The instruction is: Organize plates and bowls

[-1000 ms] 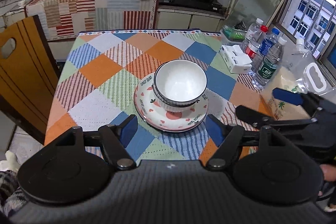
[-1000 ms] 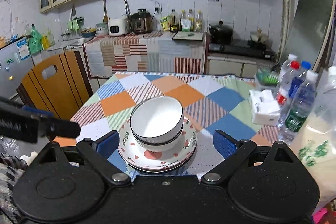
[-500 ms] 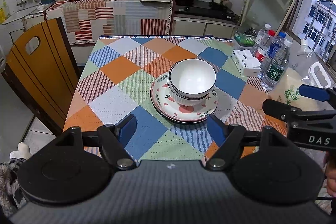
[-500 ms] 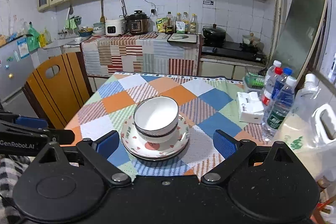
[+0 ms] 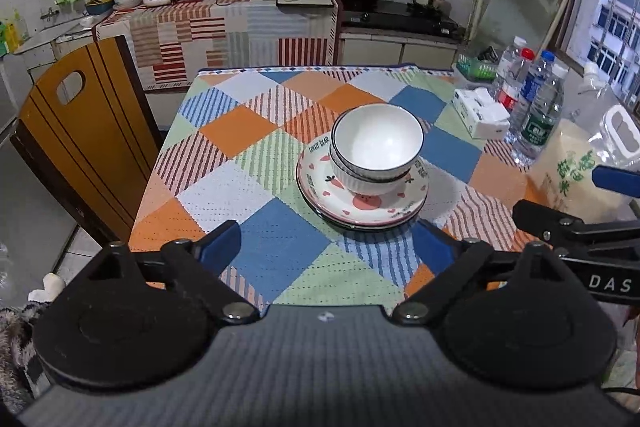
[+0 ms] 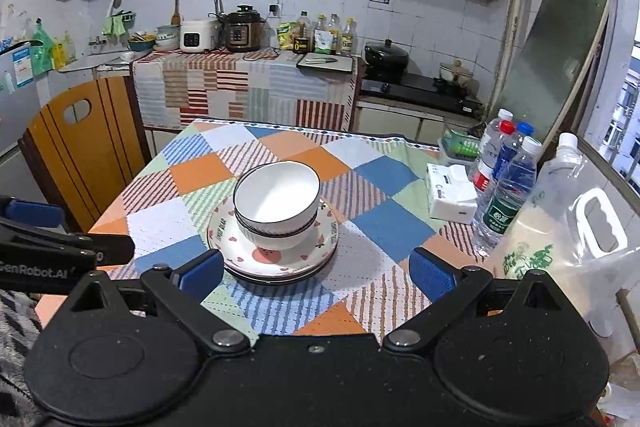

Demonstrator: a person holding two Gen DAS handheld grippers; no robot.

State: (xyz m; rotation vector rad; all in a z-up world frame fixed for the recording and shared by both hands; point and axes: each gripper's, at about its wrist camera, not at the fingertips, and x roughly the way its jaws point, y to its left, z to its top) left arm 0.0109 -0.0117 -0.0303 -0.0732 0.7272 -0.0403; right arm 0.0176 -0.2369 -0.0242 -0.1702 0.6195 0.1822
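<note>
Two nested white bowls with dark rims (image 5: pixel 378 147) (image 6: pixel 277 203) sit on a stack of white plates with pink hearts (image 5: pixel 362 205) (image 6: pixel 276 259) in the middle of the checked tablecloth (image 5: pixel 256 163) (image 6: pixel 200 167). My left gripper (image 5: pixel 326 245) is open and empty, held back above the table's near edge. My right gripper (image 6: pixel 316 269) is open and empty, also drawn back from the stack. Each gripper shows at the side of the other's view, the right one (image 5: pixel 576 223) and the left one (image 6: pixel 60 247).
Water bottles (image 5: pixel 536 115) (image 6: pixel 504 187), a tissue pack (image 5: pixel 482 113) (image 6: pixel 450 193) and a large plastic jug (image 5: pixel 588 163) (image 6: pixel 560 227) stand along the right edge. A wooden chair (image 5: pixel 80 131) (image 6: pixel 76 139) stands at the left. A kitchen counter (image 6: pixel 248 83) lies behind.
Both grippers have pulled back and up from the stack, so the table looks smaller and farther. The bowls and plates have not moved.
</note>
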